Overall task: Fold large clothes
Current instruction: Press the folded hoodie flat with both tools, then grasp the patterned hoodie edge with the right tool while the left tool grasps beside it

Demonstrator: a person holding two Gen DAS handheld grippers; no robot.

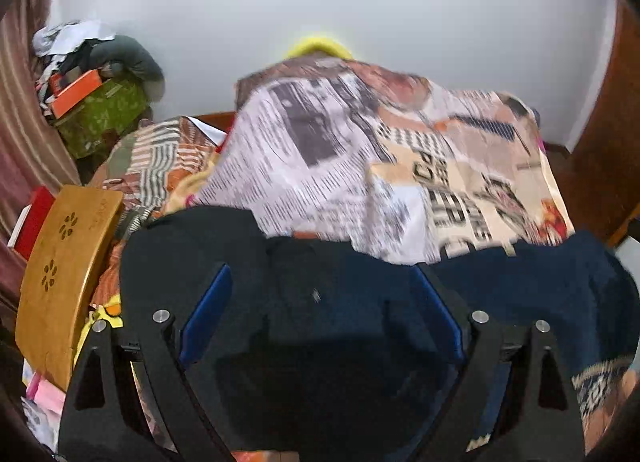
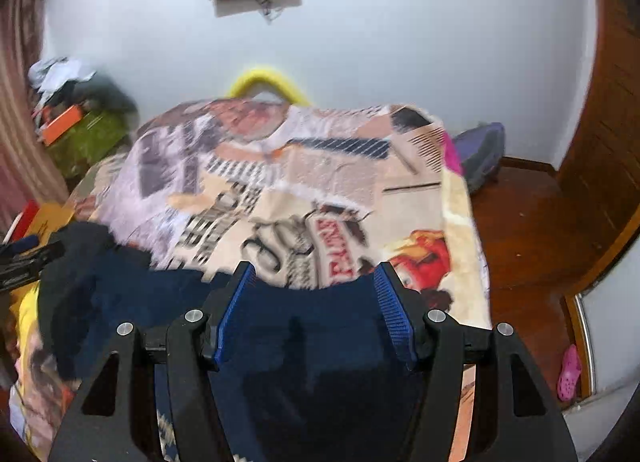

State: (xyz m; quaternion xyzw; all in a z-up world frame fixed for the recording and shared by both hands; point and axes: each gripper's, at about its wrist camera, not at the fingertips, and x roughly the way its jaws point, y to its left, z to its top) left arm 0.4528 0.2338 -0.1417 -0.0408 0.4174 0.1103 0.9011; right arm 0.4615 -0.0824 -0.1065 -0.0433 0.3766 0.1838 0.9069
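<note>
White wall backs a bed [image 1: 400, 165] spread with a collage-print cover. From the left wrist, a dark navy garment [image 1: 344, 302] lies across the near end of the bed, bunched and nearly black on its left side. The left gripper [image 1: 320, 282] hangs over it, blue pads spread wide, nothing pinched. From the right wrist, the same cloth sags smoothly under the right gripper [image 2: 314, 274], whose jaws stand about half apart; whether they grip the cloth, I cannot tell.
</note>
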